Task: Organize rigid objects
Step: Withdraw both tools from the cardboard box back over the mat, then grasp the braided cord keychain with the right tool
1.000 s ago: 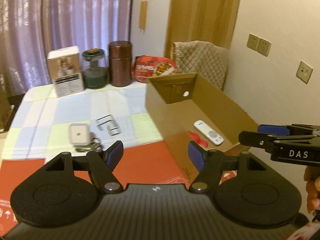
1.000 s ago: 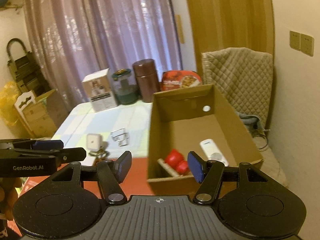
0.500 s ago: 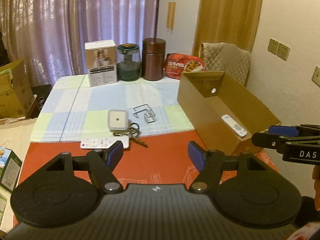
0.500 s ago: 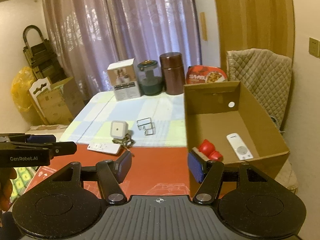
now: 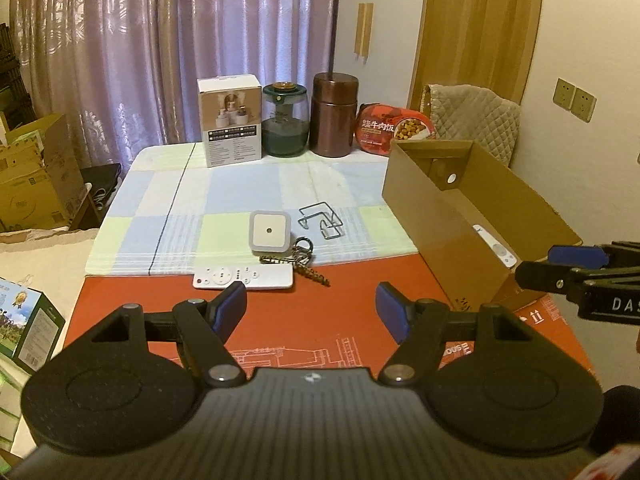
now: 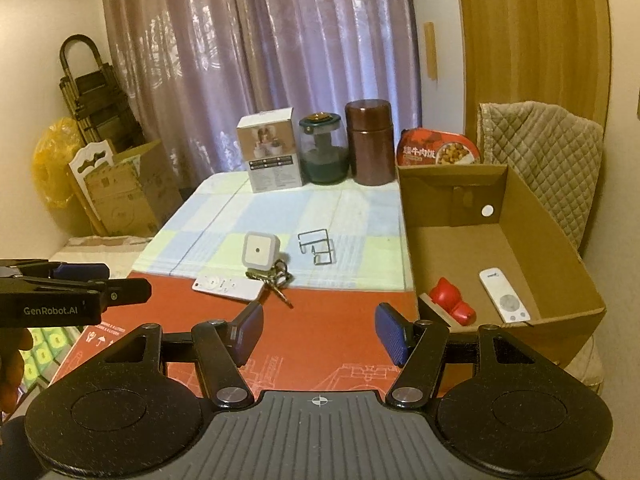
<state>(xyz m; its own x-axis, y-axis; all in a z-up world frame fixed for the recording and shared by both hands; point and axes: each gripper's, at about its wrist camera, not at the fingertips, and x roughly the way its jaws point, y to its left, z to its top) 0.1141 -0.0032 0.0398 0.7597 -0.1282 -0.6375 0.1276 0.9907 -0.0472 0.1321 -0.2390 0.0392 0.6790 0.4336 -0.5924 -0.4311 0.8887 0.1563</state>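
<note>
Both jaws stand apart and empty: the left gripper and right gripper hover over the red mat. Beyond them lie a flat white remote control, a square white night light, keys and bent wire hooks. The open brown cardboard box, far right, holds a red toy and a second white remote. The grippers read "DAS" and "GenRobot.AI".

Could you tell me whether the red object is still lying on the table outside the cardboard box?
No, the red object lies inside the cardboard box, beside a white remote.
</note>
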